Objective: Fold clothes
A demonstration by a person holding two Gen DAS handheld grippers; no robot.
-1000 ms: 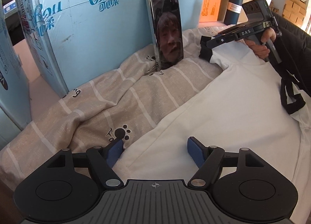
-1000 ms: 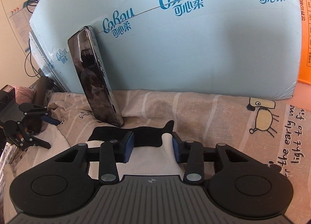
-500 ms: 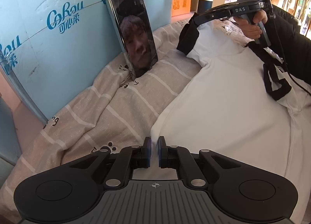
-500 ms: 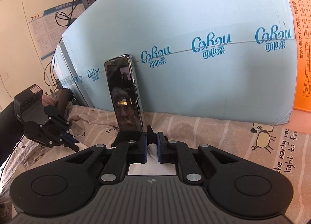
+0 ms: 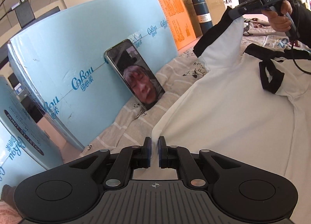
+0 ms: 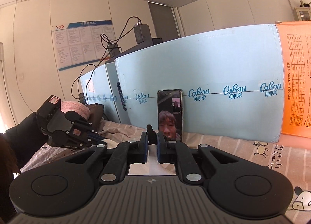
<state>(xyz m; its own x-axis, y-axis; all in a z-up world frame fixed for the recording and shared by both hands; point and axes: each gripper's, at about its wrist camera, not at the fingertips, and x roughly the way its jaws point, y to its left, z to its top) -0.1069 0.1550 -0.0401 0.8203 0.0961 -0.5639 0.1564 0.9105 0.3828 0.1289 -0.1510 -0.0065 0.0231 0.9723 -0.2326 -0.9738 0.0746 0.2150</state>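
Observation:
A white T-shirt [image 5: 229, 111] with black collar and sleeve trim lies on the striped beige bedsheet [image 5: 124, 126]. My left gripper [image 5: 154, 143] is shut on the shirt's bottom corner, which is lifted off the sheet. In the left wrist view my right gripper [image 5: 236, 12] holds the black-edged sleeve end up at the top right, a hand on its handle. In the right wrist view the right gripper [image 6: 152, 141] is shut on the white cloth [image 6: 152, 149] with black trim sticking up between the pads; the left gripper [image 6: 97, 139] shows at the left.
A phone [image 5: 136, 76] leans upright against light blue cartons [image 5: 87, 52] along the bed's far side. An orange box [image 5: 175, 17] and a dark cylinder [image 5: 200, 11] stand further right. A charger with cables [image 6: 141, 33] sits on top of the cartons.
Both grippers closed on the shirt, the left on the bottom corner, the right on the sleeve end. Both then rose, lifting that edge of the shirt off the sheet.

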